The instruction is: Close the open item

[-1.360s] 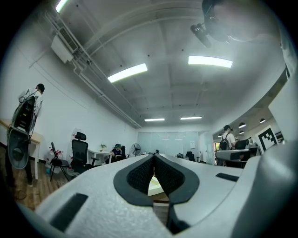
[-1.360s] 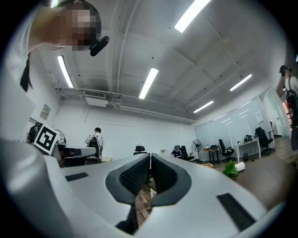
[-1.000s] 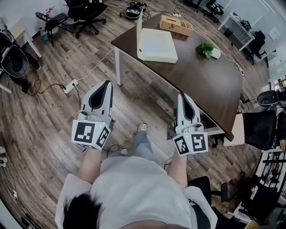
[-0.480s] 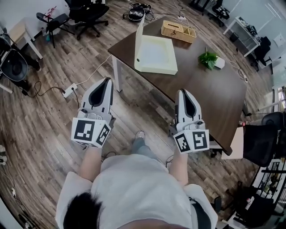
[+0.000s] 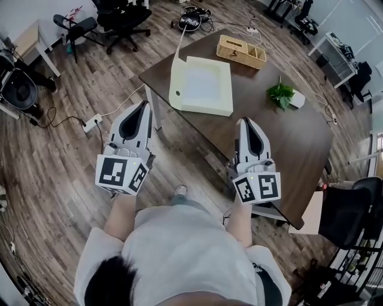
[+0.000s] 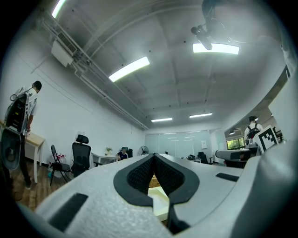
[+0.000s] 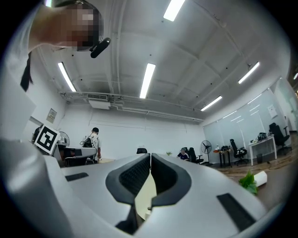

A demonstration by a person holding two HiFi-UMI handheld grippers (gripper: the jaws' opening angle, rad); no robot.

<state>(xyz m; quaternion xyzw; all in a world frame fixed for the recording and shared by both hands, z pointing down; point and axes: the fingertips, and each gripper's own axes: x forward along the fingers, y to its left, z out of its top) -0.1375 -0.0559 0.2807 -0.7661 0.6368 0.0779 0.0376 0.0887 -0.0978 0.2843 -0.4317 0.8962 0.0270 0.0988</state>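
A cream box (image 5: 203,86) lies open on the dark table (image 5: 287,137), its lid (image 5: 176,73) standing upright on the left side. My left gripper (image 5: 143,106) is shut and empty, held over the floor short of the table's near corner. My right gripper (image 5: 245,121) is also shut and empty, just at the table's near edge. Both point toward the box and are well apart from it. In the left gripper view the shut gripper (image 6: 153,155) shows a sliver of the box (image 6: 158,200) below its tips. In the right gripper view, below the shut gripper (image 7: 150,155), the cream box (image 7: 145,195) shows too.
A wicker basket (image 5: 241,49) and a small potted plant (image 5: 282,94) stand on the table beyond the box. Office chairs (image 5: 119,18) are at the back left, a power strip (image 5: 93,118) with cable lies on the wood floor, and another chair (image 5: 344,218) is at right.
The table and box have shifted left and nearer in the head view as the person steps forward. Both grippers keep their pose and stay shut.
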